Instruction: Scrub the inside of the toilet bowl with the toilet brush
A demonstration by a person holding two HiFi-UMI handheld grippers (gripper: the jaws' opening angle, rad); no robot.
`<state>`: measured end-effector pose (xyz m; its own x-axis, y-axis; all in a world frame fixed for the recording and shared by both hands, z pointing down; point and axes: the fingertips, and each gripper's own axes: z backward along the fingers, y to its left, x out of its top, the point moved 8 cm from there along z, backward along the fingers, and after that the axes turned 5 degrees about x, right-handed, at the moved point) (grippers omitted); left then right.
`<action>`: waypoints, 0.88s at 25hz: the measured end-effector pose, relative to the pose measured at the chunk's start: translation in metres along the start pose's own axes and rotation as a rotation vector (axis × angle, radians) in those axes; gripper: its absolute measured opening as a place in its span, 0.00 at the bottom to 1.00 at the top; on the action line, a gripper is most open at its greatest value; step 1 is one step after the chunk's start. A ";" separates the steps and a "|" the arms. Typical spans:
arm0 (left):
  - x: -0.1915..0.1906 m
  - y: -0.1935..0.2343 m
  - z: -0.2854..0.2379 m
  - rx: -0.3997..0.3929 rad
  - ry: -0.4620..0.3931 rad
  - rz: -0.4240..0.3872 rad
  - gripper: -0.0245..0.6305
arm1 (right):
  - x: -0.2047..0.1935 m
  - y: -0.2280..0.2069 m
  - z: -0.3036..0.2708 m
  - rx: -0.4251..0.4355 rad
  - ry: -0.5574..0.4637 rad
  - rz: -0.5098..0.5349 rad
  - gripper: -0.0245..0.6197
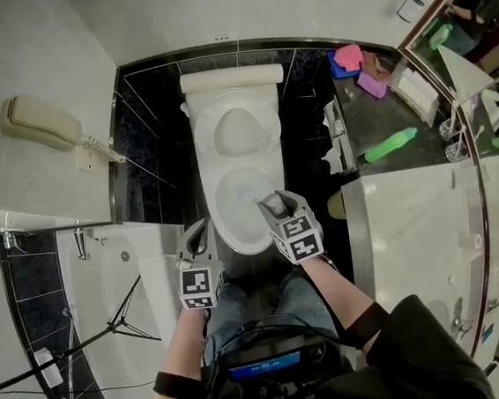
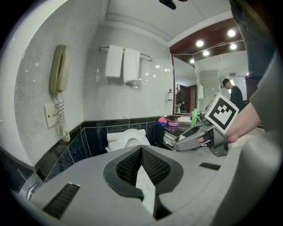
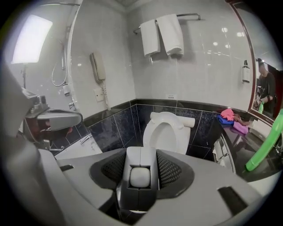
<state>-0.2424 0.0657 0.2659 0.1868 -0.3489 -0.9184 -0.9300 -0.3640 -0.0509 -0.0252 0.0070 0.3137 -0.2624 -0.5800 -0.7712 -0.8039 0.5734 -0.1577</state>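
Head view: the white ceramic toilet bowl [image 1: 226, 228], with its raised white lid [image 1: 235, 132], lies just ahead of and below the right gripper [image 1: 274, 206]. The left gripper [image 1: 199, 230] hangs beside the right one, on its left and off the rim.

Left gripper view: its jaws meet at the tips with nothing between them, and the bowl [image 2: 128, 140] sits ahead and lower. This gripper has no job here, so it is best kept clear.

Right gripper view: the jaws stand part-way apart, clamped on a grey squared handle with a pale rounded cap [image 3: 140, 175]. I take this to be the toilet brush's handle; the bristles are out of sight beneath. The handle should go down ahead into the bowl under a firm grip, and the brush should sweep under the rim without knocking the porcelain.
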 end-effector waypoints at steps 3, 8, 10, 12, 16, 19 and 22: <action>0.021 -0.006 0.008 0.005 -0.017 0.008 0.04 | 0.011 0.002 0.014 0.016 0.011 0.010 0.36; 0.039 -0.015 0.022 -0.011 -0.051 -0.014 0.04 | 0.026 0.011 0.038 0.046 0.016 0.004 0.36; 0.041 -0.016 0.025 0.000 -0.066 -0.011 0.04 | 0.026 0.011 0.044 0.048 0.006 0.019 0.36; 0.038 -0.013 0.026 0.024 -0.082 0.002 0.04 | 0.031 0.015 0.051 0.051 -0.004 0.023 0.36; 0.048 -0.012 0.035 0.022 -0.091 0.007 0.04 | 0.025 0.019 0.052 0.049 0.001 0.033 0.36; 0.047 -0.014 0.040 0.018 -0.092 -0.026 0.04 | 0.028 0.028 0.056 0.064 -0.001 0.017 0.36; 0.044 -0.013 0.045 0.031 -0.100 -0.023 0.04 | 0.023 0.030 0.056 0.070 0.004 0.019 0.36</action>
<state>-0.2365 0.0939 0.2085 0.1770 -0.2526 -0.9512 -0.9354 -0.3438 -0.0827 -0.0252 0.0434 0.2567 -0.2800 -0.5708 -0.7718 -0.7596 0.6234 -0.1854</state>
